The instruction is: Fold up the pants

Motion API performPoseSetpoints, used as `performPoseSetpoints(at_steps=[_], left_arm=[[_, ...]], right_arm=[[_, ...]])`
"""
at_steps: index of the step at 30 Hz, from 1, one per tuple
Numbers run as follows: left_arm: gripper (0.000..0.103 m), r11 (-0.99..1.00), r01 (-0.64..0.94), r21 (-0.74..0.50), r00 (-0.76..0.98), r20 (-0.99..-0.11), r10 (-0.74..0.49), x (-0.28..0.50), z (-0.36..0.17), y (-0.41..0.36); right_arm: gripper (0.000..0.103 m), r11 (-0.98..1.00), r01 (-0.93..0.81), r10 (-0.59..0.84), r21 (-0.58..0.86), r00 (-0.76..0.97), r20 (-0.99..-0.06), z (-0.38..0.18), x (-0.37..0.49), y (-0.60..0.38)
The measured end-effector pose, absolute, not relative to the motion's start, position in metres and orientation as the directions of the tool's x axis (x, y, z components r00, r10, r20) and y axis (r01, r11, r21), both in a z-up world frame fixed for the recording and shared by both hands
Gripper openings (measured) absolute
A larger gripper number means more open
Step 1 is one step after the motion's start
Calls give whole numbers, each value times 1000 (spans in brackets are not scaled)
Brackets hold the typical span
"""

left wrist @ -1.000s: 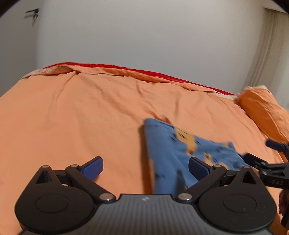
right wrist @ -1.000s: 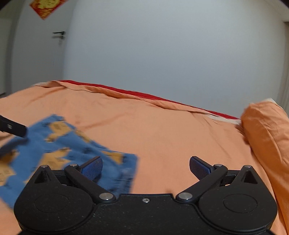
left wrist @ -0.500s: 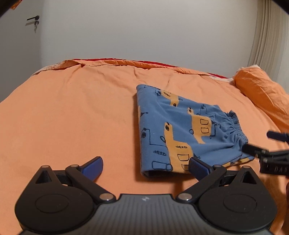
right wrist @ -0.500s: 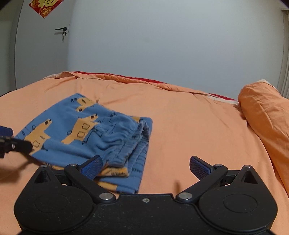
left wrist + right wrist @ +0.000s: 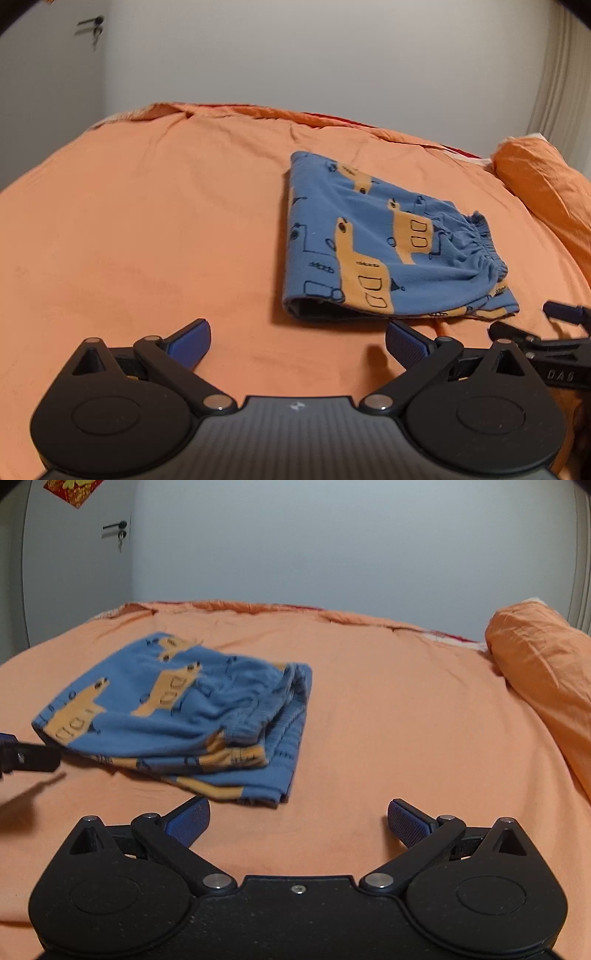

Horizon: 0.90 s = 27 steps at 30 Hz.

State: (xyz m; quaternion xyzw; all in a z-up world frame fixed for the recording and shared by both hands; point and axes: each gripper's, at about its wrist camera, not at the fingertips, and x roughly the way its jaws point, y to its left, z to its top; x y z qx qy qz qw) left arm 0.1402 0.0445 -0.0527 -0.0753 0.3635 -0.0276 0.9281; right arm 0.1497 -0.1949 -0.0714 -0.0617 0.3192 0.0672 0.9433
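Blue pants point(image 5: 380, 243) with an orange truck print lie folded into a compact stack on the orange bedsheet point(image 5: 147, 229). Their elastic waistband faces right in the left wrist view. In the right wrist view the same pants point(image 5: 177, 716) lie left of centre with layered edges showing. My left gripper point(image 5: 297, 343) is open and empty, held back just short of the pants' near edge. Open too, my right gripper point(image 5: 298, 823) holds nothing, with the pants ahead and to its left. The right gripper's fingers point(image 5: 565, 314) show at the left view's right edge.
An orange pillow point(image 5: 543, 672) lies at the right end of the bed. A pale wall runs behind the bed, with a door point(image 5: 74, 565) and handle at the left. Bare sheet spreads left of the pants and between pants and pillow.
Both grippers have drawn back from the pants, which now lie farther ahead and still. One second ago the views were blurred with the cloth close under the fingers.
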Motion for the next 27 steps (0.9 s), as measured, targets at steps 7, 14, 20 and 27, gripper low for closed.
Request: performPoseSetpoints(at_steps=[7,14,20,27], left_arm=[[103,988,-5,-156,737,-668,-102,136,-52,46],[103,982,1,-187,738,-663,-127,144,-41,52],[103,989,23,-146,741,-661,-115,171,-26,51],[103,988,91,-126,747,-648,-151,197,-20,42]], right_arm=[[102,985,-165,103,-45,780,-617,-73,152,-198],[102,983,-181,122,-25,755,-644,-70,157,-201],[102,981,-195,161,10,781,-603,-40,168,-214],[102,964,-249,259,98,777,-574,-14,207,-217]])
